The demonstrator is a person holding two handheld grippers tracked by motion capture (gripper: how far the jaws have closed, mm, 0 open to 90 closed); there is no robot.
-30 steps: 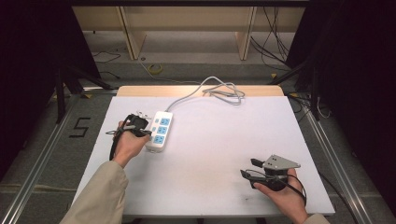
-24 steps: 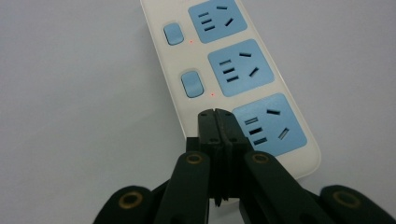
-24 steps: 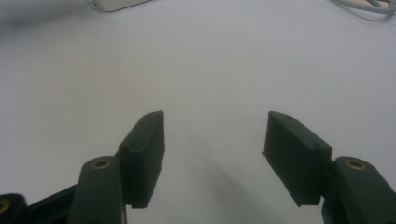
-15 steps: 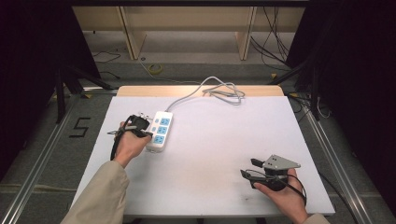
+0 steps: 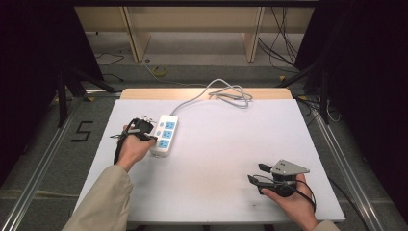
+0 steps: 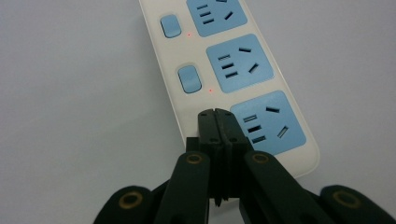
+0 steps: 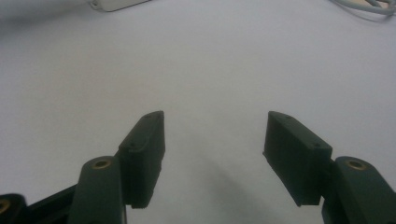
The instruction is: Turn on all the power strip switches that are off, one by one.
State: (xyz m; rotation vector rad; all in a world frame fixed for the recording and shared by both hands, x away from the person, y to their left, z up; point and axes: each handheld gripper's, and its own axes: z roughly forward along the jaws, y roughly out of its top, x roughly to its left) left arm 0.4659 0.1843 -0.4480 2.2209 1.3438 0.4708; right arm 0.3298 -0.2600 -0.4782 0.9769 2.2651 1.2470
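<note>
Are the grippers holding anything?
No. The left gripper is shut with its tip over the power strip, nothing between its fingers. The right gripper is open over bare table.

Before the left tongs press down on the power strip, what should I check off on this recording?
1. Left tongs closed to a single tip for pressing: ok.
2. Tip lined up on the nearest switch of the power strip: cannot tell, the tongs cover that spot.
3. The two switches in view still to press: cannot tell, small red lights glow beside them.
4. Sockets free of plugs: ok.
5. Right tongs open, holding nothing, away from the strip: ok.
6. Strip lies flat on the white table, its cable running off the far edge: ok.
</note>
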